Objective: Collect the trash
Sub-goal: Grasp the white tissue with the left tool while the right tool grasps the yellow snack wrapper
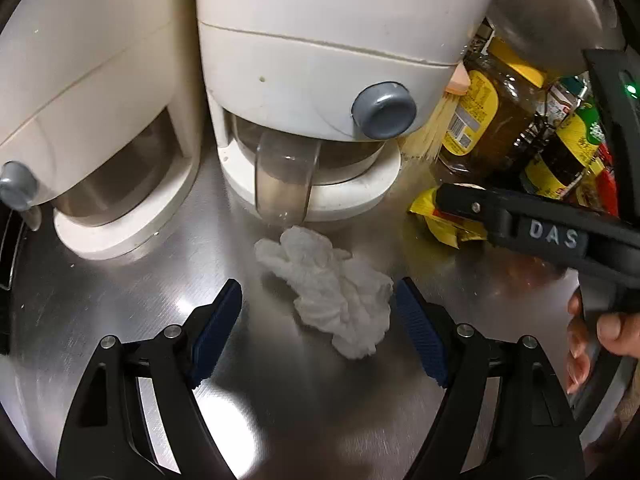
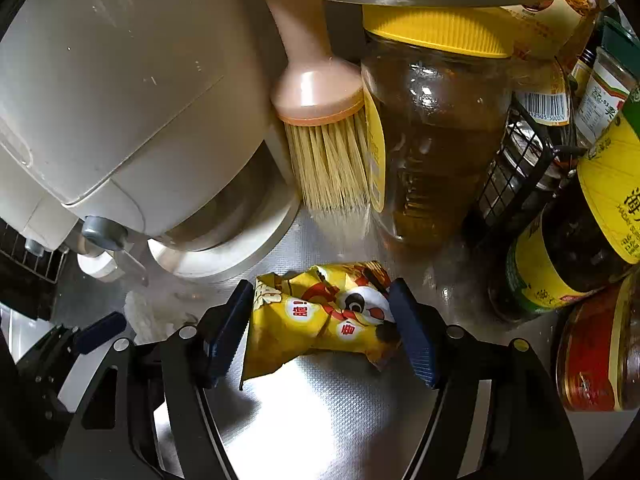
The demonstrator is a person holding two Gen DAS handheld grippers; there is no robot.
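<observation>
A crumpled white tissue (image 1: 332,292) lies on the steel counter (image 1: 120,312) in front of a white appliance. My left gripper (image 1: 318,308) is open, its blue pads on either side of the tissue, the right pad touching it. A crumpled yellow snack wrapper (image 2: 320,316) lies on the counter. My right gripper (image 2: 320,320) is open around it, both blue pads (image 2: 416,336) touching or nearly touching its ends. The right gripper also shows in the left wrist view (image 1: 452,200), over the wrapper (image 1: 440,220). The left gripper's pad shows in the right wrist view (image 2: 100,332).
A white appliance with a grey knob (image 1: 312,80) stands just behind the tissue, its reflection to the left. A pink brush (image 2: 324,128), a yellow-lidded jar (image 2: 436,132), sauce bottles (image 2: 580,240) and a black wire rack (image 2: 516,168) crowd behind the wrapper.
</observation>
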